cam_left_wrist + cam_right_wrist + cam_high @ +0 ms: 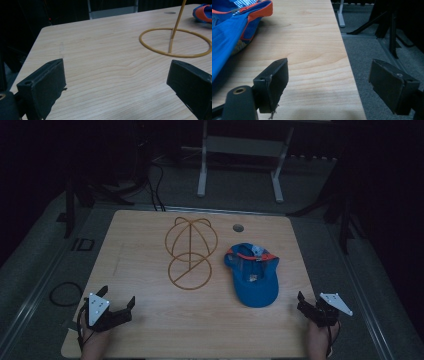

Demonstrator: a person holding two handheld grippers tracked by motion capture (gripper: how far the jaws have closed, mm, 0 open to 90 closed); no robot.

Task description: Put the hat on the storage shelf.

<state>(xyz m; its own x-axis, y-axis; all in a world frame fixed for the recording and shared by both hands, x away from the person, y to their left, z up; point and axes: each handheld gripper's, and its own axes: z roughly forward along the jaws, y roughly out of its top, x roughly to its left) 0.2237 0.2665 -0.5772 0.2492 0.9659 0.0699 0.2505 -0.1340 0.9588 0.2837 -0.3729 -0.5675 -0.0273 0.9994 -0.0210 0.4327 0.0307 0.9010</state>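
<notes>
A blue cap point(252, 275) with orange trim lies upside down on the right half of the wooden table point(200, 330). Left of it stands a yellow wire hat frame point(190, 252), a dome of hoops over a flat ring. My left gripper point(119, 296) rests open at the near left corner, nothing between its jaws. The left gripper view has its own jaws point(117, 65) wide apart, the frame's ring point(171, 45) ahead on the right and the cap point(203, 12) beyond. My right gripper point(309, 301) is open at the near right edge. Its own view point(329, 65) has the cap point(229, 32) at upper left.
A round cable hole point(238, 227) sits near the table's far edge. The right table edge point(347, 75) runs between my right jaws, with grey floor beyond it. A cable loop point(65, 293) lies on the floor at left. White frame legs point(202, 170) and dark stands are behind.
</notes>
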